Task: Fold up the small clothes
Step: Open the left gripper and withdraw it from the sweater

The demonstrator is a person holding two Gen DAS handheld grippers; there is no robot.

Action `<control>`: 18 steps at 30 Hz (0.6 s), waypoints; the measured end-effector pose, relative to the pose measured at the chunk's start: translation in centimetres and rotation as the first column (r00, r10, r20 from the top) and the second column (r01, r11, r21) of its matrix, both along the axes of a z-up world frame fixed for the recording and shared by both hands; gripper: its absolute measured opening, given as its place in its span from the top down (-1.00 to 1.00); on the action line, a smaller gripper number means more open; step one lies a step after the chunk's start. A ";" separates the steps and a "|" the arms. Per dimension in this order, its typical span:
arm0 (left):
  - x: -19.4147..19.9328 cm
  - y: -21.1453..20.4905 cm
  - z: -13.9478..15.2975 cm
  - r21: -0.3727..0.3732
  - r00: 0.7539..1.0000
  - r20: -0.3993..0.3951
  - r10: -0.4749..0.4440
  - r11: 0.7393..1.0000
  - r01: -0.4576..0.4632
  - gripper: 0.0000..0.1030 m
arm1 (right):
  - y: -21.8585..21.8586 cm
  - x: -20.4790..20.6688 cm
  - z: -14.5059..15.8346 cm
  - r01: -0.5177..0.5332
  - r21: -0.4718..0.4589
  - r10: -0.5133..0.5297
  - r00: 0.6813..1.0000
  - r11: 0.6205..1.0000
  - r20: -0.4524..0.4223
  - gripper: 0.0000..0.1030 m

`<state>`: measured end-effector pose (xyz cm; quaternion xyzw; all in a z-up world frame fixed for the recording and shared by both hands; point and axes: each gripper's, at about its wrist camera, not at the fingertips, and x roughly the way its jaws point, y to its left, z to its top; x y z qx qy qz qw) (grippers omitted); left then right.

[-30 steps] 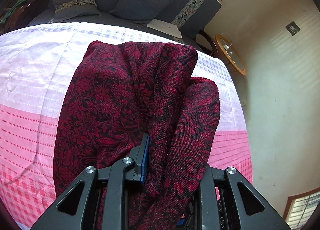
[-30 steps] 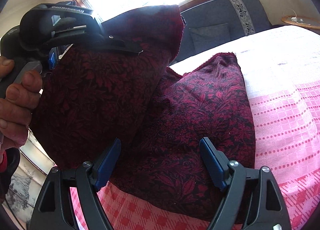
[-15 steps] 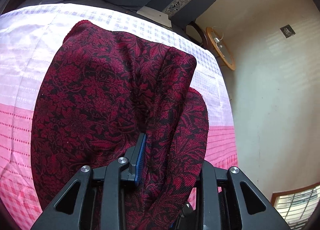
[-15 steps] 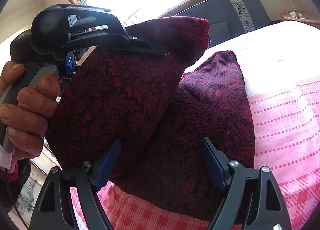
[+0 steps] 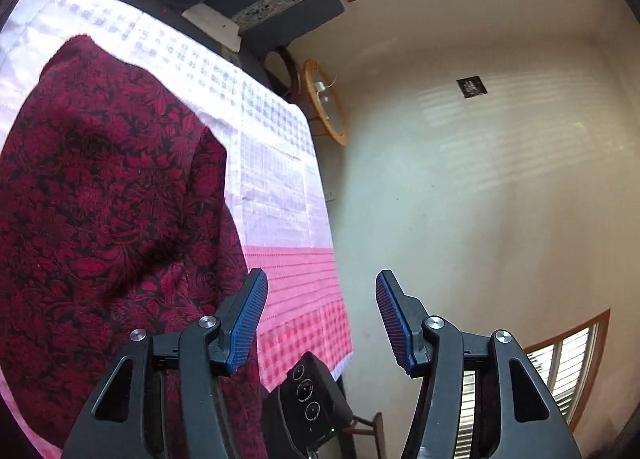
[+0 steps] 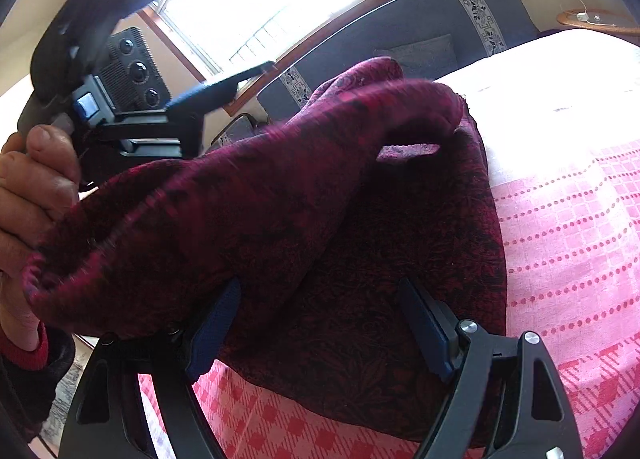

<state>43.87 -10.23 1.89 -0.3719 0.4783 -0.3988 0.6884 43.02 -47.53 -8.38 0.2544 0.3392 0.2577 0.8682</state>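
Fingers of my left gripper stand wide apart with nothing between them, the tool tipped up toward the wall past the table's far edge. Relative to the red patterned cloth, this gripper sits just beside its right edge, the left blue pad close against the fabric. From the right wrist view I see my left hand wrapped around that gripper's handle, raised above and behind the cloth, one blurred fold of it hanging loose in front. My right gripper is low at the cloth's near edge, fingers spread, fabric lying between them but not pinched. The cloth rests heaped on the pink checked tablecloth.
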 end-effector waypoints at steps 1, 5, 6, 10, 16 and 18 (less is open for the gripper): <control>-0.6 0.8 0.6 0.009 0.998 0.058 0.012 1.000 -0.012 -0.14 | -0.2 0.1 -0.1 -0.004 0.014 0.004 1.000 1.000 -0.007 -0.57; -3.7 4.2 0.8 0.151 0.964 0.260 0.053 0.984 -0.095 -0.14 | -2.0 0.6 -0.9 -0.018 0.142 0.026 0.998 0.990 -0.054 -0.66; -4.6 5.0 0.2 0.180 0.953 0.298 0.054 0.977 -0.112 -0.14 | -2.7 0.6 -1.2 -0.021 0.197 0.035 0.997 0.980 -0.067 -0.67; -7.2 5.8 -3.9 0.258 0.934 0.357 0.012 0.960 -0.111 -0.14 | -6.5 -0.5 -2.2 0.004 0.426 0.032 0.996 0.905 -0.078 -0.70; -9.3 2.4 -9.5 0.193 0.942 0.333 -0.051 0.981 -0.015 -0.15 | -9.7 1.8 -1.9 0.056 0.556 0.027 0.990 0.829 -0.140 -0.77; -9.6 1.0 -10.7 0.197 0.940 0.331 -0.079 0.980 0.013 -0.15 | -9.7 3.1 -0.8 0.058 0.506 0.019 0.989 0.861 -0.146 -0.77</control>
